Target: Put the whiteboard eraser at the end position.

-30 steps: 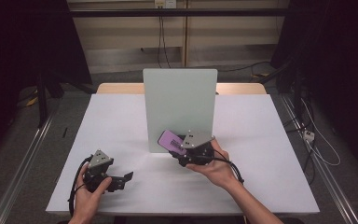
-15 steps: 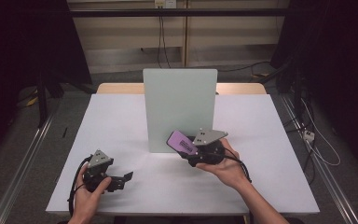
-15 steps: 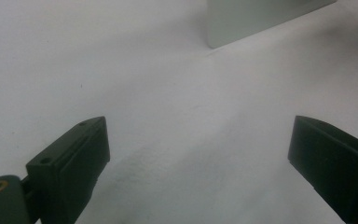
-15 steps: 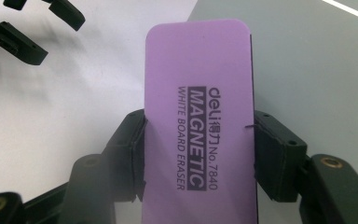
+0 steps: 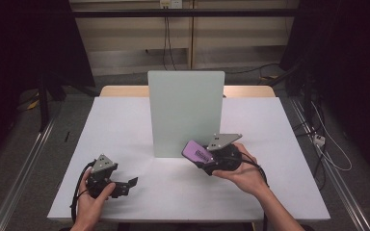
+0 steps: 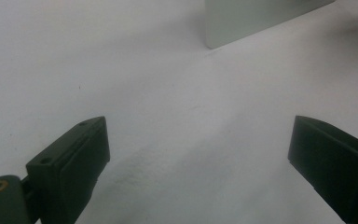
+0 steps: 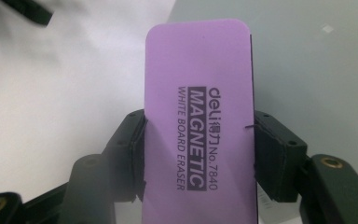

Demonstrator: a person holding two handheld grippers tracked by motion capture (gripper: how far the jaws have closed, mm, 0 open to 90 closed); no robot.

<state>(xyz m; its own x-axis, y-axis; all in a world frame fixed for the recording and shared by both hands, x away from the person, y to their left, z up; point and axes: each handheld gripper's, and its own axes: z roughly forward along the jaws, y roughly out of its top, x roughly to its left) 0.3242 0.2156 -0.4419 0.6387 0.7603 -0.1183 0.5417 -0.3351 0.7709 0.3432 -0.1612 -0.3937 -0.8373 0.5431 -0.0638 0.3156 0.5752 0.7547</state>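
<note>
On a white table (image 5: 125, 125), a pale upright board (image 5: 185, 113) stands mid-table, and before its right bottom corner the right tool (image 5: 203, 161) clamps a purple whiteboard eraser (image 5: 196, 152), long axis pointing toward the board, while the left tool (image 5: 127, 185) rests released near the front left edge.

The eraser (image 7: 198, 121) is purple with dark purple lettering, one word set pale on a dark band. The upright board (image 5: 185, 113) is pale grey-green on a white table (image 5: 120, 125); both grippers' jaws are black
</note>
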